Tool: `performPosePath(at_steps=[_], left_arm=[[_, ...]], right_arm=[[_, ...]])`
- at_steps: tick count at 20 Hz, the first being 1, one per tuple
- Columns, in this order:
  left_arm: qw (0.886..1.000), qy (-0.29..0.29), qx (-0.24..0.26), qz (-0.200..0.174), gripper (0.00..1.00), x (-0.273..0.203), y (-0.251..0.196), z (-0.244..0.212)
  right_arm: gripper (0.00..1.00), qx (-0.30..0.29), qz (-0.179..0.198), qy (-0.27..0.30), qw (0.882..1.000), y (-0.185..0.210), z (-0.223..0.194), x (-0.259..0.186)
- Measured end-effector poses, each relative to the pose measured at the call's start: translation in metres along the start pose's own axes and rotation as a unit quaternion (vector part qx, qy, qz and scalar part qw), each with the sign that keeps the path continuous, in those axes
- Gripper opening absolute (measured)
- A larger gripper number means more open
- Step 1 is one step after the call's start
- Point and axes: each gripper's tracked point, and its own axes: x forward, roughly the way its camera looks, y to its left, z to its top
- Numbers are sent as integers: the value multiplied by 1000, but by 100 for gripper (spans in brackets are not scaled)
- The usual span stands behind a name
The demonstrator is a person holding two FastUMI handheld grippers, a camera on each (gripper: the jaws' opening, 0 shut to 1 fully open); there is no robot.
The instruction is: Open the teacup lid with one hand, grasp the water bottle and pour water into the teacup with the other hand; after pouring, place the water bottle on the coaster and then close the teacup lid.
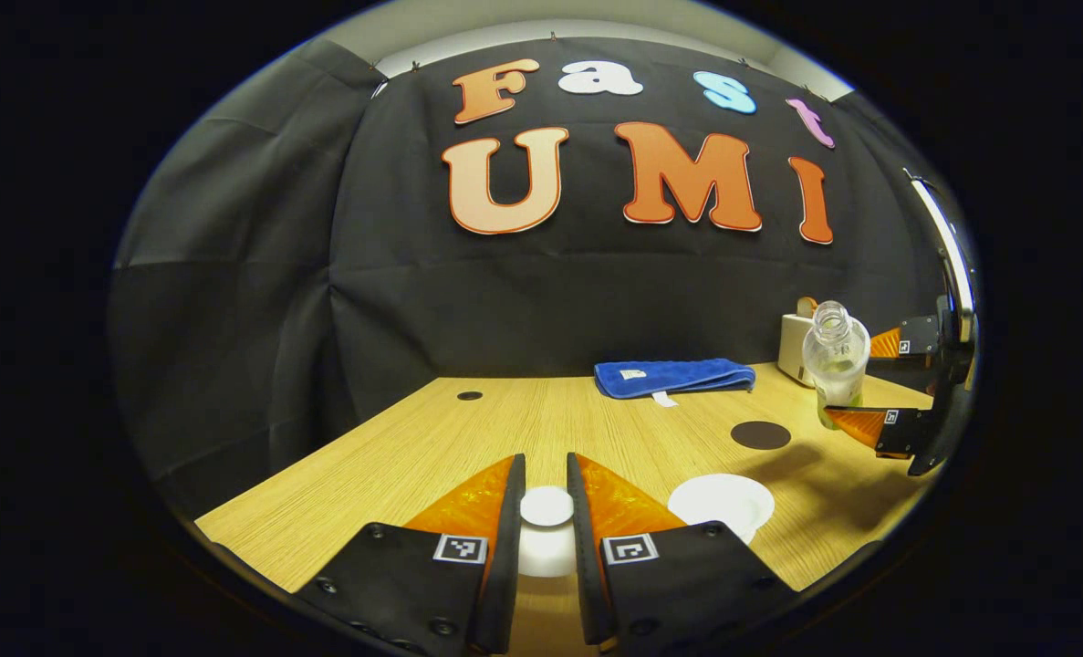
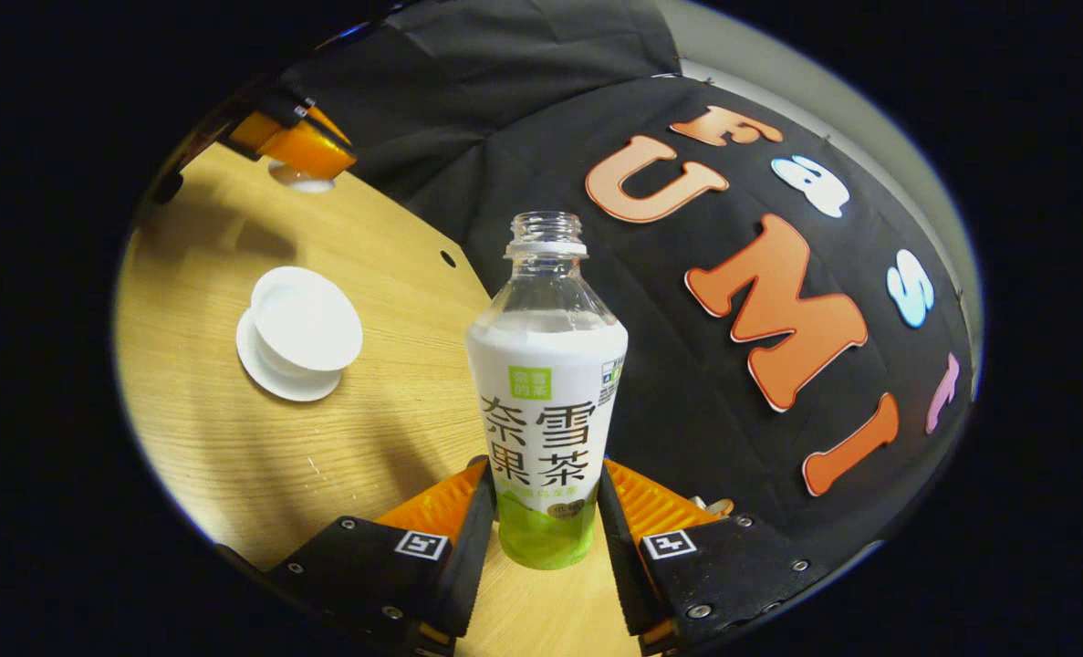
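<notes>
My left gripper (image 1: 546,474) is shut on the knob of the white teacup lid (image 1: 546,507), held off the cup just above the table. The open white teacup (image 1: 722,502) stands to its right; in the right gripper view the teacup (image 2: 306,321) sits on a saucer (image 2: 272,379). My right gripper (image 2: 546,470) is shut on the uncapped water bottle (image 2: 546,401), which has a white and green label. In the left gripper view the bottle (image 1: 835,358) hangs at the far right in the right gripper (image 1: 856,383), beyond the dark round coaster (image 1: 760,435).
A folded blue cloth (image 1: 673,376) lies at the back of the wooden table (image 1: 432,447). A white box-like object (image 1: 793,345) stands behind the bottle. The table has a small round hole (image 1: 469,395) at the back left. The left gripper (image 2: 299,146) with the lid shows beyond the cup.
</notes>
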Motion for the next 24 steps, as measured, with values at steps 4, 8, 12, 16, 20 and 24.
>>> performPosePath(at_steps=[4,8,12,16,20,24], left_arm=[[1000,4,-5,5,32,-3,8,-5],[1000,7,-8,8,29,-2,11,-9],[1000,8,-4,5,29,-3,12,-10],[1000,9,-4,3,32,-3,14,-12],[1000,12,-5,4,29,-4,19,-15],[1000,9,-4,13,32,-5,27,-14]], right_arm=[[63,-68,-1,-4,998,3,2,0],[63,-120,-2,-5,993,7,3,9],[63,-178,-15,-13,984,6,3,10],[63,-224,-23,-19,974,4,5,11],[63,-272,-39,-38,961,4,13,10],[63,-302,-46,-46,951,-2,13,12]])
